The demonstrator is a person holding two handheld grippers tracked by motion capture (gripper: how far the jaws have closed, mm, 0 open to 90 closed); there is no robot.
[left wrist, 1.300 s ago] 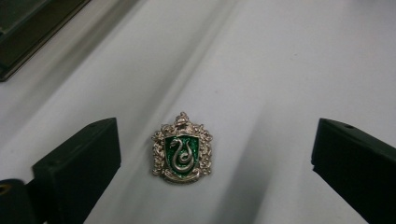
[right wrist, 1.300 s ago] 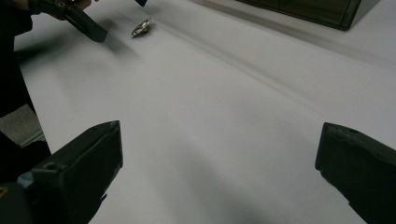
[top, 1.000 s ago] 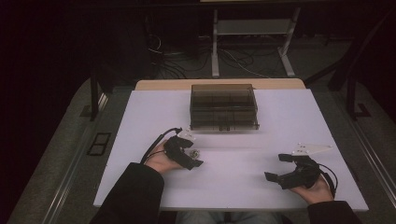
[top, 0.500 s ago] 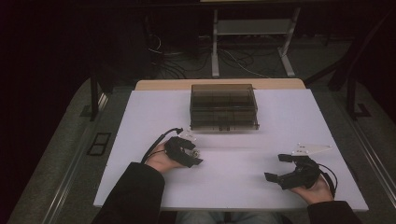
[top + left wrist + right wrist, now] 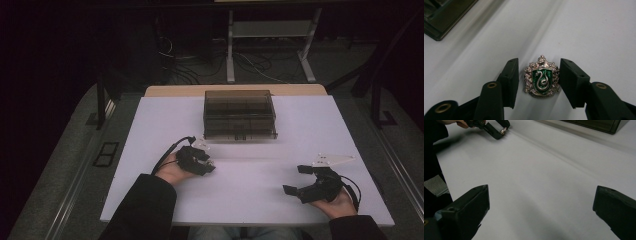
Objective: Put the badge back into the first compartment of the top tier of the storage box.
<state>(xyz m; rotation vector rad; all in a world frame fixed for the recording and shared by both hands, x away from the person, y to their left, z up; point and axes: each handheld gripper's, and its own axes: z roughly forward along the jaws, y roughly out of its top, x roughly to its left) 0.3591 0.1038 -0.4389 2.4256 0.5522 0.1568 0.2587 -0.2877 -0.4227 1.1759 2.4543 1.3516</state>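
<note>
A small silver crest badge (image 5: 541, 80) with a green shield and a snake lies flat on the white table top (image 5: 250, 200). My left gripper (image 5: 539, 61) straddles it, and its jaws have just been closing. A thin gap still shows at the left pad (image 5: 511, 82), while the right pad (image 5: 571, 82) stands at the badge's edge. From above, the left gripper (image 5: 205, 162) sits left of centre. My right gripper (image 5: 297, 180) rests at the front right, open wide with nothing between its fingers (image 5: 541, 192).
A smoky transparent plastic box (image 5: 239, 114) with compartments stands at the table's far middle, just beyond the left gripper. The white top reaches from the box to the front edge. Dark floor, cables and a metal stand lie behind the table.
The left gripper's jaws have drawn closer together around the badge. Both hands and the right gripper have kept their places.
</note>
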